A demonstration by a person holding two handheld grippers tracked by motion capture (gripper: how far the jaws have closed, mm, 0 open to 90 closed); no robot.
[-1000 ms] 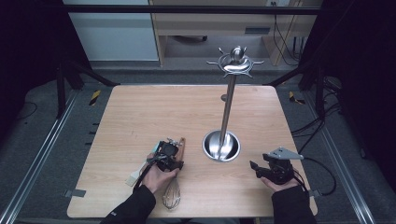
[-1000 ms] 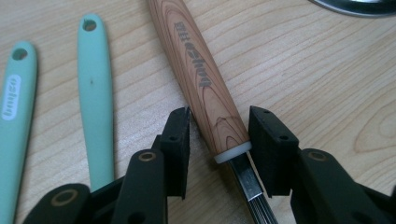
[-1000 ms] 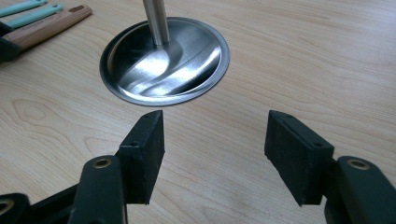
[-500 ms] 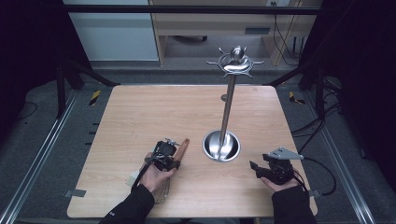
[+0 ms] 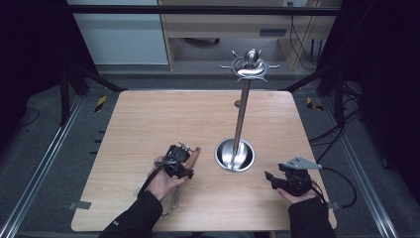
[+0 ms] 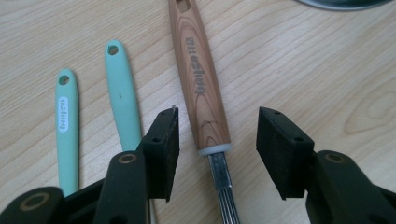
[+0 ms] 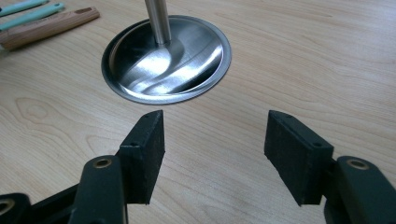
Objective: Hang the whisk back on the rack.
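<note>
High view: pale wooden table [image 5: 163,114], dark surroundings.

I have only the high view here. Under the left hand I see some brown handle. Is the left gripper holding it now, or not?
Observer: Not holding. In the left gripper view the left gripper has just been opening; its pads stand apart on both sides of the wooden handle and do not press on it.
Operator: Is this handle alone on the table?
Observer: No. Two mint-green handles lie beside it, each with a hanging hole at the end.
Operator: What tool is the wooden one?
Observer: Thin metal wires come out of its grey collar, so it looks like a whisk.
Operator: And the right gripper?
Observer: The right gripper is open, with bare table between its pads, short of the stand's round steel base.
</note>
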